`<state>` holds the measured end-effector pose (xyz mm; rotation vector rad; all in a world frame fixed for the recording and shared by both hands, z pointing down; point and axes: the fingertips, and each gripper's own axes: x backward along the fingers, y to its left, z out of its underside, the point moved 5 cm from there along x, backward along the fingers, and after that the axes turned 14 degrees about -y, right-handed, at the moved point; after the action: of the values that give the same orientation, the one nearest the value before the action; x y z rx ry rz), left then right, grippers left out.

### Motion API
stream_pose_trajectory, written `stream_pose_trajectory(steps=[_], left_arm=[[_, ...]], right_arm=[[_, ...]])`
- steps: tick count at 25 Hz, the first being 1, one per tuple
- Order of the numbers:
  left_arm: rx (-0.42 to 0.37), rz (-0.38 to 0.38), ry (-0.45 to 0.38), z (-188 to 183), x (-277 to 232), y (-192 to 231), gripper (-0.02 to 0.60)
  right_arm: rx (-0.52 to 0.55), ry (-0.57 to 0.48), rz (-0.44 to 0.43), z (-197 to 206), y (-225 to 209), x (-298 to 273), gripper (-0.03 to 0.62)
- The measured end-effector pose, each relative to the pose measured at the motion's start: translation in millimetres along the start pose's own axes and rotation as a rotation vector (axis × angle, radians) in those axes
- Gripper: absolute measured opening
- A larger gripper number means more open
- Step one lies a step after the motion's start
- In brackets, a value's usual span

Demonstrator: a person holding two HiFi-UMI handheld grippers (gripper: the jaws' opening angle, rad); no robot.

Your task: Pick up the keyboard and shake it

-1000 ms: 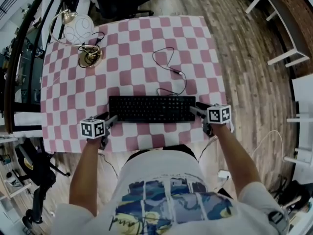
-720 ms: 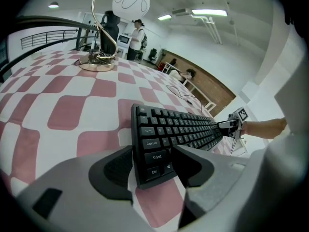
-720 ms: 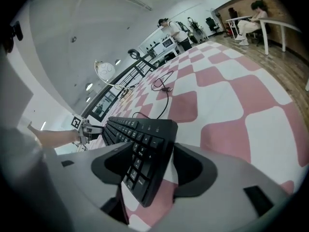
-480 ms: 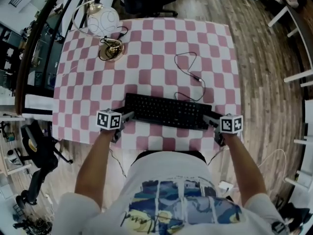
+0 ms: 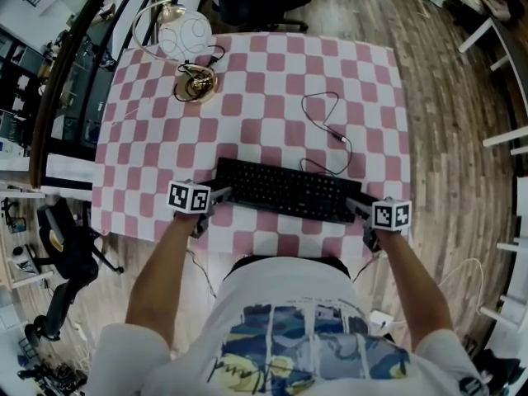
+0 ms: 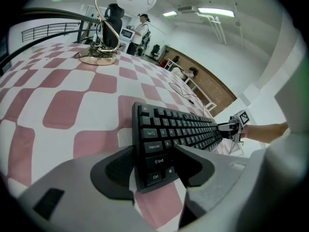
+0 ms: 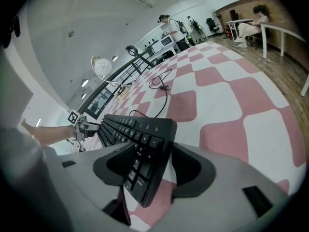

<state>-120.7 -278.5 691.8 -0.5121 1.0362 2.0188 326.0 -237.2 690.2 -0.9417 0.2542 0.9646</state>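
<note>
**Two claws close on the ends of a black keyboard**

A person point(image 5: 289, 328) stands at the near edge of a table point(image 5: 272, 73) covered in pink and white checks, one claw held out in each hand. The keyboard point(image 5: 285, 190) lies just in front of them, near that edge and slightly askew, its left end a little farther away than its right.

The left claw point(image 5: 216, 198) has the keyboard's left end between its jaws, and the pads look pressed against it. The right claw point(image 5: 356, 205) has the right end between its jaws, which stand wide and are closing.

The step in hand looks like securing the grip before the lift. I would let the right claw finish closing first. Both ends should then rise together and level, so that neither end twists out. A shake will need firm holds.

Behind the keyboard, a thin black cable point(image 5: 326, 130) curls loosely across the table. It should be left slack. Farther back, at the left corner, stands a lamp point(image 5: 186, 35) with a round white shade and a brass base, well apart from the keyboard.

Only the head view shows both claws at once, along with the whole cable. Only the claw views show how the pads meet the keyboard's ends. Each also shows the other claw far down the rows of keys. The right one takes in the room beyond, with a bystander point(image 7: 170, 25) standing there.
</note>
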Motion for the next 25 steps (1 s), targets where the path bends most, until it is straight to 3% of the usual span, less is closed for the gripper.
stream_pose_trajectory(steps=[13, 25], left_arm=[[0.001, 0.003, 0.001, -4.2, 4.6, -1.3, 0.244], [0.016, 0.011, -0.13, -30.4, 14.8, 4.9, 0.242]], right_arm=[[0.067, -0.047, 0.027, -13.8, 14.8, 10.0, 0.216], [0.284, -0.194, 0.011, -69.8, 52.7, 21.0, 0.209]])
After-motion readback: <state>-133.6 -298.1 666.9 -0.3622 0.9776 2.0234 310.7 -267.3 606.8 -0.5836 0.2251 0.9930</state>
